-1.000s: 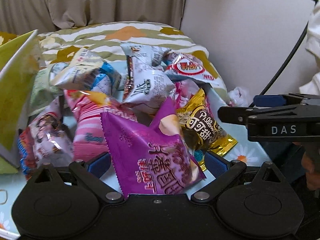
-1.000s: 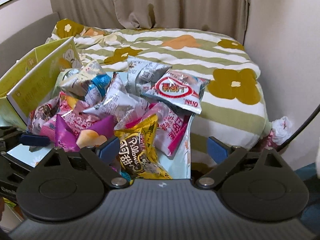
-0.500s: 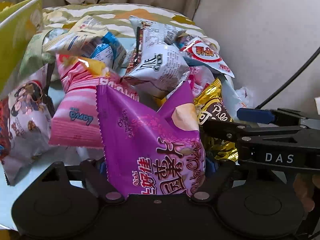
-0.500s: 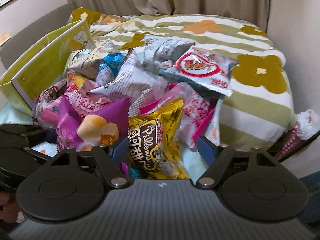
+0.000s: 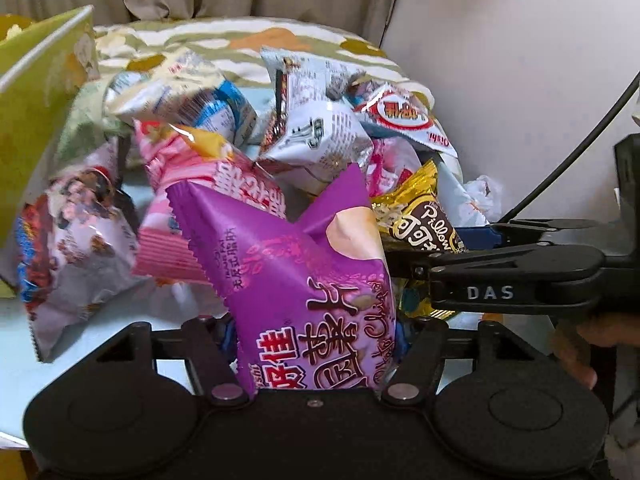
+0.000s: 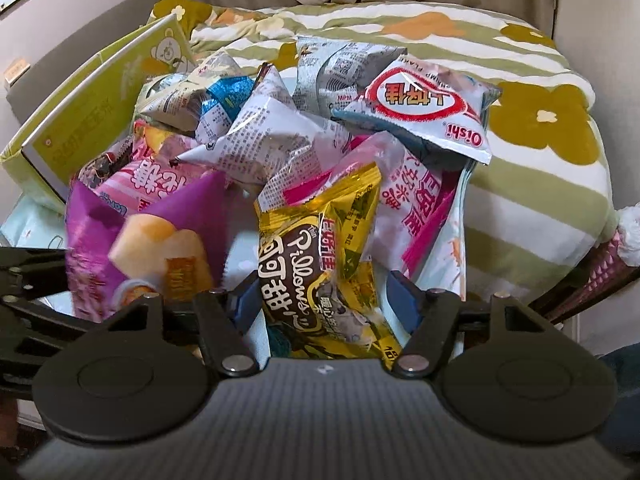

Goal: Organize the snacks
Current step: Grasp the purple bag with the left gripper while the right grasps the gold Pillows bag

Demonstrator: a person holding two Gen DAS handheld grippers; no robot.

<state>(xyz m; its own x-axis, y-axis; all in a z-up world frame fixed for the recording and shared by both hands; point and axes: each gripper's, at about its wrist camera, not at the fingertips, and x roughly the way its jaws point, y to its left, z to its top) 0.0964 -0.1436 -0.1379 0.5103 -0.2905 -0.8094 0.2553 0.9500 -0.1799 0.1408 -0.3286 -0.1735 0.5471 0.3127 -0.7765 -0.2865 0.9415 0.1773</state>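
Note:
A heap of snack bags lies on a light blue table. My left gripper (image 5: 316, 332) is shut on a purple chip bag (image 5: 292, 280), which it holds up off the heap; the bag also shows at the left of the right wrist view (image 6: 120, 236). My right gripper (image 6: 326, 300) has its fingers on both sides of a gold Pillows bag (image 6: 320, 264) with small gaps showing; it reads as open. That gold bag also shows in the left wrist view (image 5: 420, 220), beside my right gripper (image 5: 480, 248).
A green cardboard box (image 6: 88, 120) stands open at the left of the heap. Pink (image 5: 192, 216), silver-white (image 6: 264, 144) and red-and-white Oishi (image 6: 420, 112) bags are piled behind. A flowered green blanket (image 6: 540, 120) lies beyond, a wall to the right.
My left gripper closed on the purple bag and lifted it. My right gripper moved forward and lower until its fingers straddled the gold Pillows bag, and they narrowed.

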